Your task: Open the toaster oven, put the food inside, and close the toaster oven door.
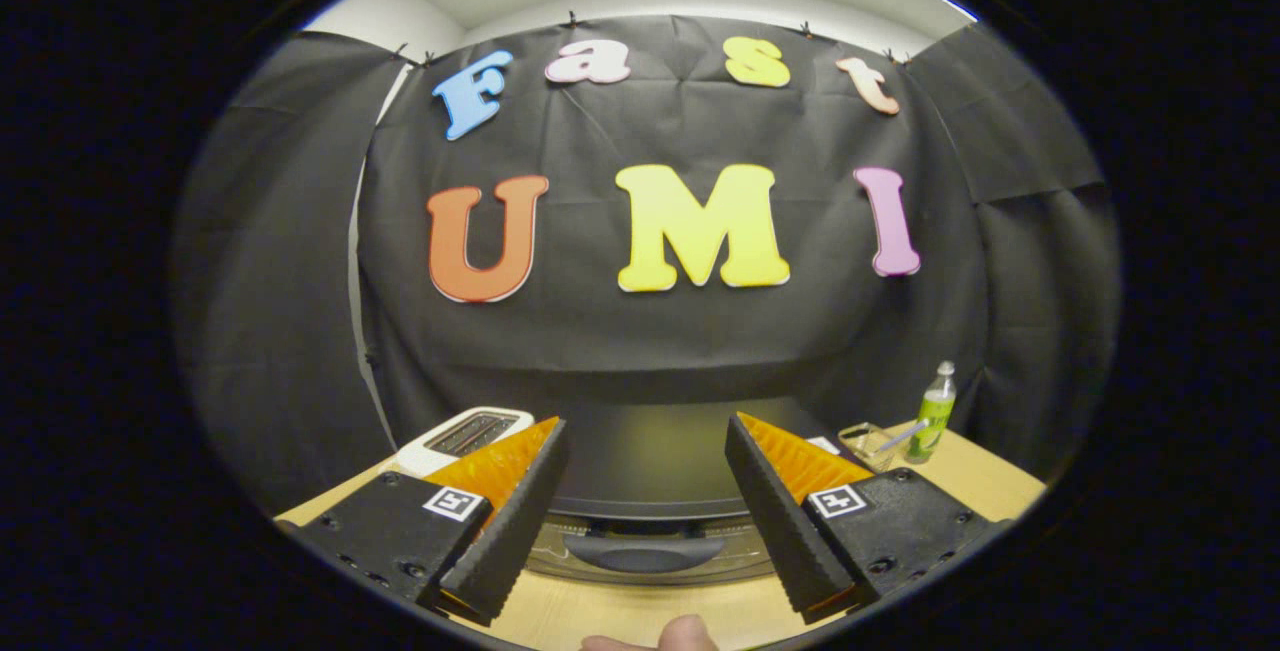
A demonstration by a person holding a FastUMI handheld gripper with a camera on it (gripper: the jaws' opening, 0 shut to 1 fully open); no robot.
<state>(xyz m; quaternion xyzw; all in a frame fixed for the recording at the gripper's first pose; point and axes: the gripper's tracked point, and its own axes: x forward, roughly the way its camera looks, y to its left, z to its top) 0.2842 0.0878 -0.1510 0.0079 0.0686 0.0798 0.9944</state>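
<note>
**Oven door shut, nothing loaded yet**

Gripper view: the gripper [648, 516] is held above the front edge of the wooden table [620, 616], its two fingers spread wide with nothing between them. Through the gap lies the toaster oven [650, 456], seen from above and in front; its dark top stretches away toward the booth wall and its door handle [645, 553] sits just ahead of the fingers and below them. The door looks closed, so by my reading the first step, opening it, is not yet done, and loading and closing remain. I cannot pick out any food here. A white toaster [465, 434] stands beside the oven past the left finger; a green bottle [933, 413] and a small clear container [868, 443] stand past the right finger. A fingertip [685, 635] of the person shows close under the gripper. The tool points level and slightly down, centred on the handle.
</note>
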